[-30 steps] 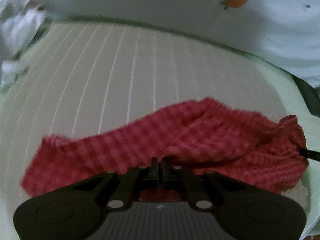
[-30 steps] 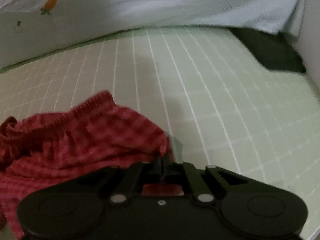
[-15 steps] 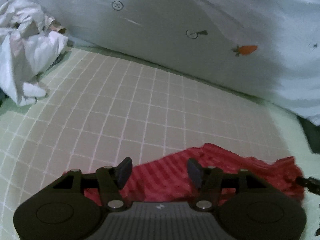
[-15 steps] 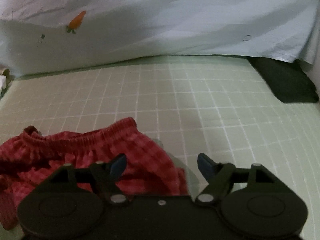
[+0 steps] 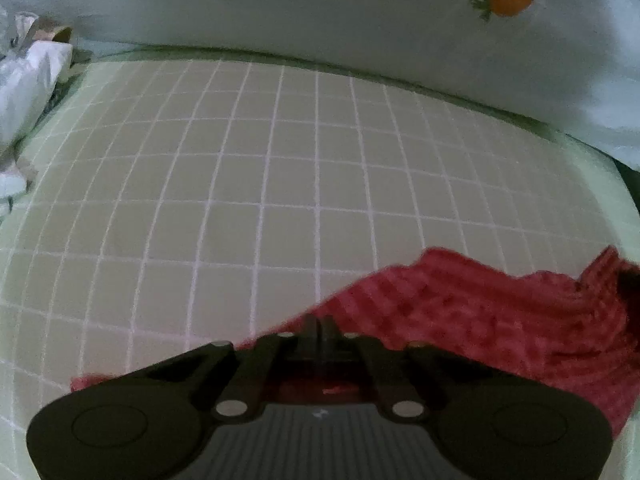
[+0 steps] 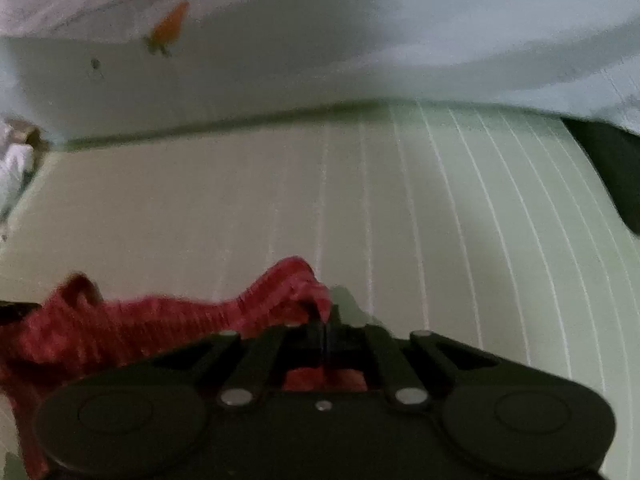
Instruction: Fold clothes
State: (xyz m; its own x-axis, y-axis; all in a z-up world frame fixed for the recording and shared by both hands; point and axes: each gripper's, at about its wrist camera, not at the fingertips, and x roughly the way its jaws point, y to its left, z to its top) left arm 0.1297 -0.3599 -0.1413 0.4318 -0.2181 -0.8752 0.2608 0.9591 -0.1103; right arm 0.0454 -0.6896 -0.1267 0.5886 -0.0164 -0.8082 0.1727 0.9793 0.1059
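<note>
The left gripper [image 5: 319, 326] had just snapped closed on an edge of the red checked shorts [image 5: 480, 320], and the right gripper [image 6: 322, 322] had likewise closed, pinching the gathered waistband [image 6: 280, 284]. One garment, bunched on the near part of the green grid mat [image 5: 280, 160], looked mostly unfolded. Far left lay one white crumpled pile [image 5: 28, 76].

Red checked shorts [image 5: 480, 312], green gridded mat [image 5: 280, 184]
</note>
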